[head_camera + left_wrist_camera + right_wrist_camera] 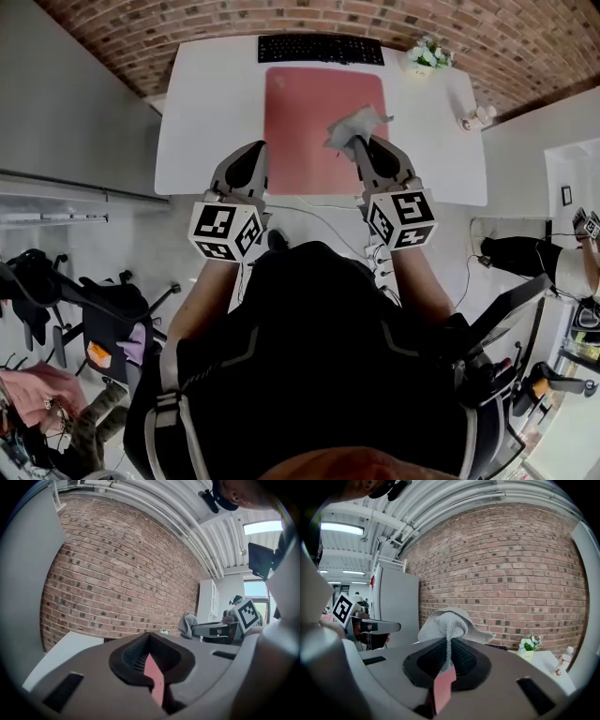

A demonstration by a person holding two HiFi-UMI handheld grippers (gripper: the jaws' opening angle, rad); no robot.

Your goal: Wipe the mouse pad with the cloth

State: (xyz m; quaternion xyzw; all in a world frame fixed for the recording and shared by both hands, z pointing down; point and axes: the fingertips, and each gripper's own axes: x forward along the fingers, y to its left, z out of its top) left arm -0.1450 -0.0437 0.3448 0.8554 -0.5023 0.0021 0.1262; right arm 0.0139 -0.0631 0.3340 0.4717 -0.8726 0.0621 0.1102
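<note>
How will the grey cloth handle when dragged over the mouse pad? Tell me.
Probably floppy: the cloth droops in folds round the right tool pinching it. Likely light, since it stands bunched above the jaws. Its coarse weave may catch and bunch on the mouse pad rather than slide.

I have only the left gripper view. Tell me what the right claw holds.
Observer: The right claw is shut on the grey cloth, pinched between its jaws.
Operator: Give me its place over the pad.
Observer: Head view: the cloth sits over the red mouse pad's right half; contact cannot be judged.
Operator: Name what lies beyond the pad.
Observer: A black keyboard lies along its far edge.
</note>
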